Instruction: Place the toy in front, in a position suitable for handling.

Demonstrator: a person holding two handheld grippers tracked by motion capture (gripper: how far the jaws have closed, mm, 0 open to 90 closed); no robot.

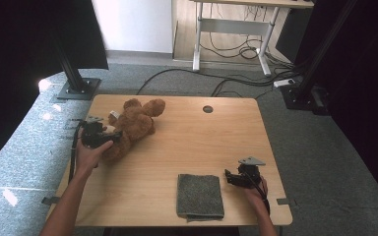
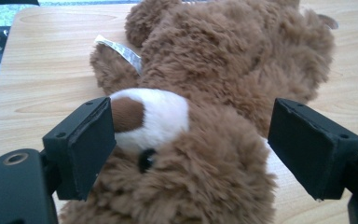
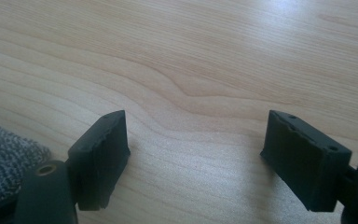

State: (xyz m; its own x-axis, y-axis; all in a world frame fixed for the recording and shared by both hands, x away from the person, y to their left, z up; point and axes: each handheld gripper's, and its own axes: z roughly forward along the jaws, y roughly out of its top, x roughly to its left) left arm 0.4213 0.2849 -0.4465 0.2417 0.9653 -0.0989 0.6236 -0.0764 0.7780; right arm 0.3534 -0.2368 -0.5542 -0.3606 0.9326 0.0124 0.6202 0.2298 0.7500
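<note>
Lying on its side at the far left part of the light wooden table (image 1: 177,147), the brown plush teddy bear (image 1: 133,128) has its head toward the person and a white fabric tag (image 2: 121,49) sticking out near one limb. Left gripper (image 1: 109,137) sits at the bear's head, jaws spread wide on either side of it; in the left gripper view the white muzzle with brown nose (image 2: 147,116) lies just beside one black pad, the other pad stands clear of the fur, so nothing is pinched. Right gripper (image 1: 230,178) is well apart from the bear, near the table's near right edge, jaws wide apart over bare wood with nothing between them. Folded grey terry cloth (image 1: 200,195) lies flat between bear and right gripper, just beside that gripper, its corner showing at the left edge of the right gripper view (image 3: 4,158). Round cable hole (image 1: 207,109) in the tabletop sits beyond the bear toward the far edge. Nothing blocks the bear.
</note>
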